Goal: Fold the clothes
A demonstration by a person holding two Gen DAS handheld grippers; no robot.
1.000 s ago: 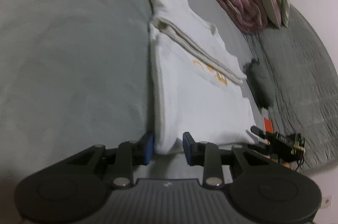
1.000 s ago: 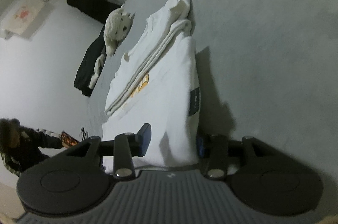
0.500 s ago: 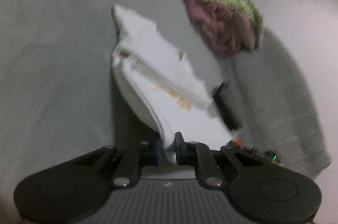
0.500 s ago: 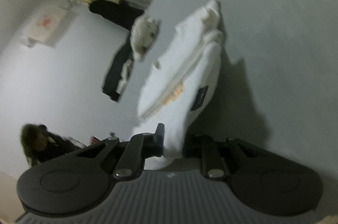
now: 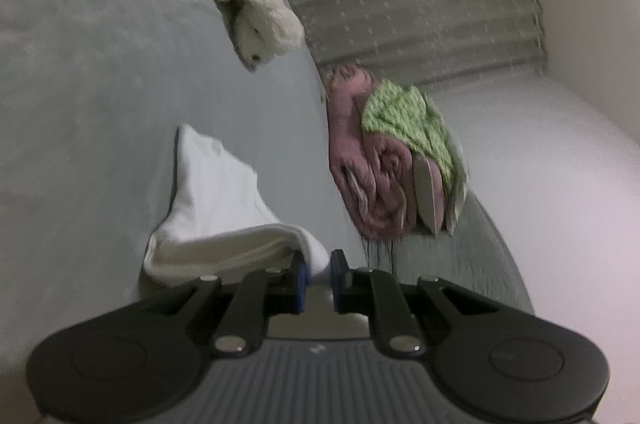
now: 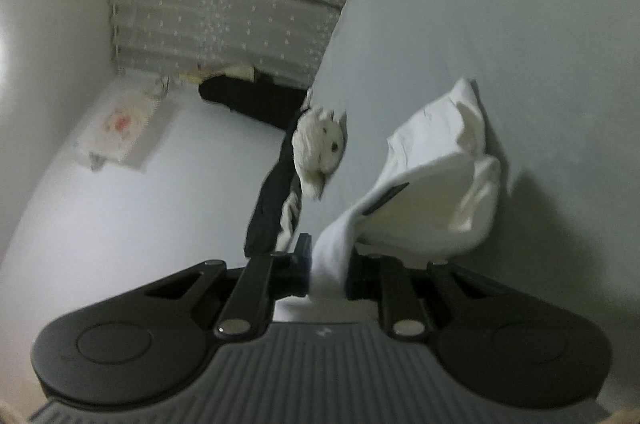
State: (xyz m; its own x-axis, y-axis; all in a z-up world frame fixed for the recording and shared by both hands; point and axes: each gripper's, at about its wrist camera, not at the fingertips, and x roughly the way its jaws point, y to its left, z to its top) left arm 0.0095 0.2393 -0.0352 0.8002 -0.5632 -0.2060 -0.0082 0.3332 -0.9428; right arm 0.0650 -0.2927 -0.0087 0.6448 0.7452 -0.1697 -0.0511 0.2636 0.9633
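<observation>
My left tongs (image 5: 319, 274) pinch one corner of the white shirt (image 5: 216, 207), my right tongs (image 6: 327, 270) pinch another (both clenched on cloth). The near end hangs lifted off the grey bed (image 5: 80, 103); the far end lies on it, near a plush toy (image 5: 250, 3).

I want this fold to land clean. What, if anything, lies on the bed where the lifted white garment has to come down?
Nothing visible does. Both hand-held grippers pinch the white garment, and the grey bed beyond it looks bare; the plush toy lies farther off.
</observation>
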